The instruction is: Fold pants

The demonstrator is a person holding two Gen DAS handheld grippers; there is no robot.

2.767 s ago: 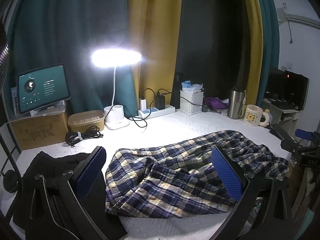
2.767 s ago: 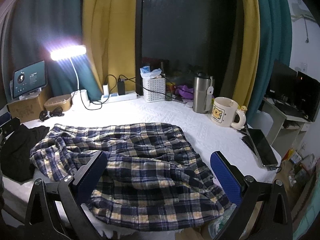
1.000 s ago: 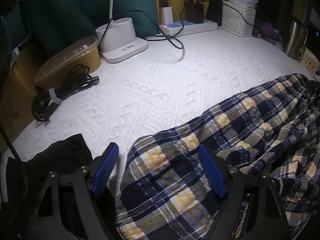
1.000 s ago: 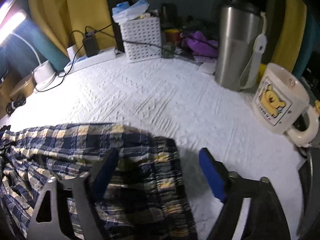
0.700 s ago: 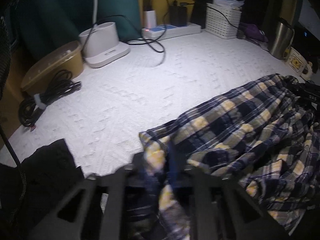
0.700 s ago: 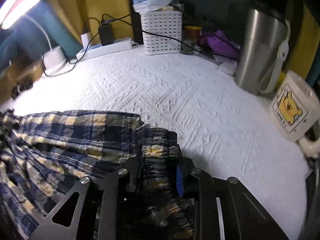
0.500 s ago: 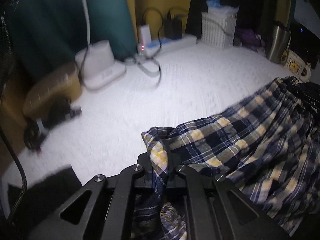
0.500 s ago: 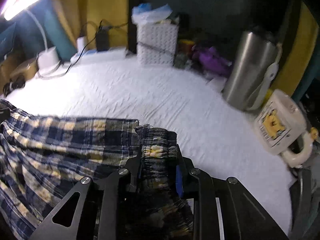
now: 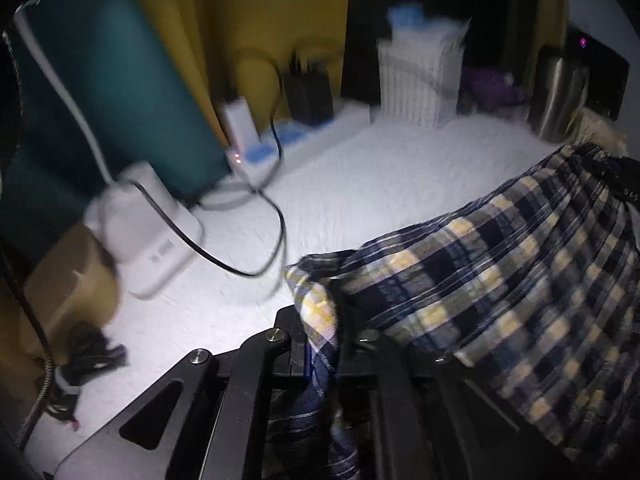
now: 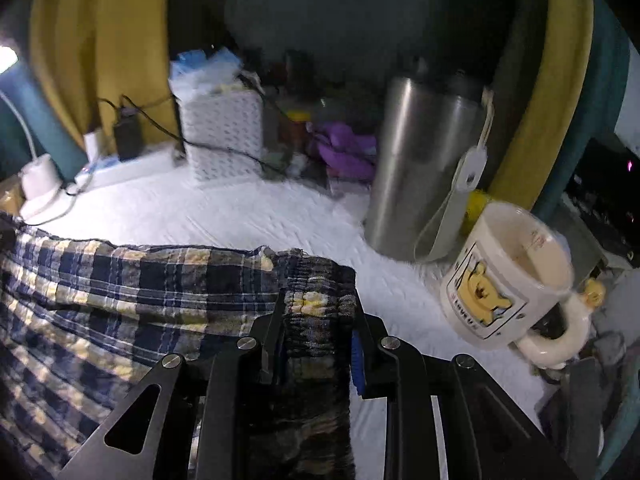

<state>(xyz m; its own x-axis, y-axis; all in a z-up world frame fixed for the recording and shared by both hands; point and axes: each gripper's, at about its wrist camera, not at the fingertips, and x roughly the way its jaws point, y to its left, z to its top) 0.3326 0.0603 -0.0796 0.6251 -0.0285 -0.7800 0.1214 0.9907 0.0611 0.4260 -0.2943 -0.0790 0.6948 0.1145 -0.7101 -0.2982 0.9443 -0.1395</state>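
Observation:
The pants (image 9: 500, 280) are navy, white and yellow plaid. They stretch between my two grippers above the white textured bed cover (image 9: 380, 176). My left gripper (image 9: 324, 332) is shut on one corner of the pants, with cloth hanging down between the fingers. My right gripper (image 10: 318, 320) is shut on the gathered elastic waistband corner (image 10: 316, 280). In the right wrist view the plaid cloth (image 10: 120, 292) runs off to the left. The lower part of the pants is hidden below both views.
At the back stand a white lamp base (image 9: 148, 240), a power strip with chargers (image 9: 288, 144), a white basket (image 10: 220, 136), a steel tumbler (image 10: 424, 176) and a bear mug (image 10: 504, 276). A tan box (image 9: 68, 284) and coiled black cable (image 9: 88, 364) lie at left.
Both grippers closed on the pants' corners about 0.7 s ago. They have since lifted the cloth and moved it toward the back of the bed; the tumbler and mug look nearer.

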